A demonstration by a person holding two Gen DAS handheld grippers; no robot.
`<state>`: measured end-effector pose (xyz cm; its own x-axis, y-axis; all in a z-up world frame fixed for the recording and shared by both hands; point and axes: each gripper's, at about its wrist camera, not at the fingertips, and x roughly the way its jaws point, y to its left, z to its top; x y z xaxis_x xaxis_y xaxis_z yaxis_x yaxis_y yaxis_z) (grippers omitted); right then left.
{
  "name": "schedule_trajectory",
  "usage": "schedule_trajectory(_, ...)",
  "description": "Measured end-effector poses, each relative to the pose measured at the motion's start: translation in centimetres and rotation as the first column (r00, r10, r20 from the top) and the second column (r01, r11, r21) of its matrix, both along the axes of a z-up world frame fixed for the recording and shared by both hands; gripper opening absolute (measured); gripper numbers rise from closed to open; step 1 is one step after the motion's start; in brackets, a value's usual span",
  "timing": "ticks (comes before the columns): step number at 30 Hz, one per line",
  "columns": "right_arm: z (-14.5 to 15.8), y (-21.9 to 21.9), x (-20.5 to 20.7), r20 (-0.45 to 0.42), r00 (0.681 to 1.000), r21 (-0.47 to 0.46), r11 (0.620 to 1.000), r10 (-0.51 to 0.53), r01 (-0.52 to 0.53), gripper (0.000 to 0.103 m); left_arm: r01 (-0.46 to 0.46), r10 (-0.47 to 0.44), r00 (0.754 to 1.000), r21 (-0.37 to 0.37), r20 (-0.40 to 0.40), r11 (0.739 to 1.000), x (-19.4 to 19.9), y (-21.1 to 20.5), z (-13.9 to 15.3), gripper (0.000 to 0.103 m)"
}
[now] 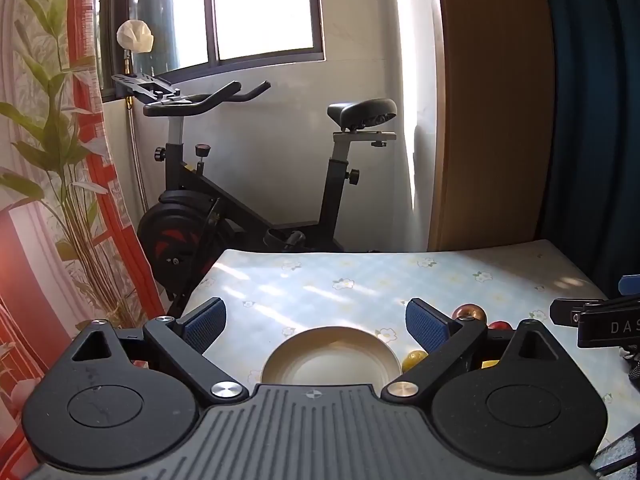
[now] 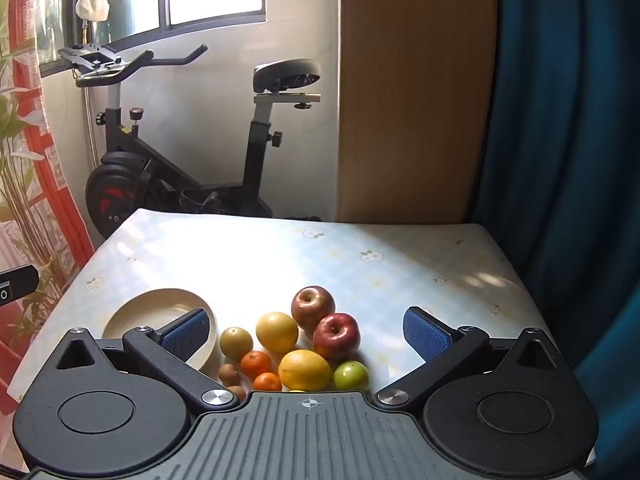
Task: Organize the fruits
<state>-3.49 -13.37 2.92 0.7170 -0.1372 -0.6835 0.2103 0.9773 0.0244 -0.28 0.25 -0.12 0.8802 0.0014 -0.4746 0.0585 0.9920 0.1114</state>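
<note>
Your left gripper (image 1: 316, 326) and right gripper (image 2: 306, 334) are both spread wide, gripping nothing. Fruits (image 2: 296, 344) sit clustered just right of the bowl (image 2: 132, 312); far table (image 2: 280, 248) half is free. Left view hides most fruit.

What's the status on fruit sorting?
Left claw open, empty. Right claw open, empty. Round cream bowl empty; mixed fruit pile beside it on table. Nothing blocking.

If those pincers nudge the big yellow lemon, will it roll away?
The lemon looks oval, so it would probably wobble rather than roll straight. A red apple and green fruit crowd its right side, likely blocking it. Its rind looks smooth, perhaps slippery.
</note>
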Motion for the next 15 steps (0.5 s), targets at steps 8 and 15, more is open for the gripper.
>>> schedule_trajectory(8,0.15,-0.08,-0.12,0.004,1.0,-0.002,1.0,0.002,-0.002,0.103,0.01,-0.01,1.0,-0.011,-0.008,1.0,0.19,0.0,0.09,0.098)
schedule_trajectory(15,0.18,-0.13,-0.2,0.011,1.0,-0.008,1.0,0.005,-0.005,0.103,0.007,-0.007,1.0,-0.01,-0.01,1.0,0.25,-0.26,0.09,0.098)
